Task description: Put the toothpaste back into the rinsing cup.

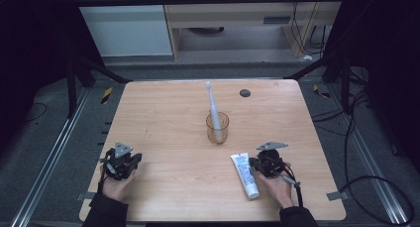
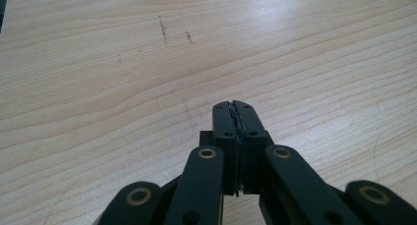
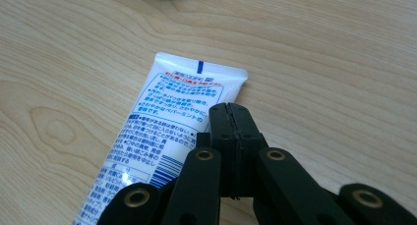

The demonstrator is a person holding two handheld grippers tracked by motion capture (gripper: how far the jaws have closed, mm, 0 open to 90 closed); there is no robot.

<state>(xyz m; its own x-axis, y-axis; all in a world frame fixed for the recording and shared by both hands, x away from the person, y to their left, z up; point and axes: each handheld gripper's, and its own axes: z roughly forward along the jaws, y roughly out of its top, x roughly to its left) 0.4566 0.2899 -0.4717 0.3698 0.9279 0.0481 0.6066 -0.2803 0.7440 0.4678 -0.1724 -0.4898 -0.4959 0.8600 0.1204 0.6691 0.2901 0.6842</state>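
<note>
High view, toothpaste tube [image 1: 245, 174] beside right claw [image 1: 258, 163]

Evenly lit from above on the table [image 1: 173, 113]; dark, underexposed surroundings at nine and three o'clock. Soft, short shadows. Mild sheen toward one o'clock in both gripper views. Slightly soft throughout, near jaws blurred.

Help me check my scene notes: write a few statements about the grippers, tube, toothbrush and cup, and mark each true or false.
1. The toothbrush stands in the cup. True.
2. The right gripper holds the toothpaste tube. False: its jaws are shut on nothing, beside the tube.
3. The left gripper is open. False: its jaws are pressed together.
4. The tube lies flat on the table. True.
</note>
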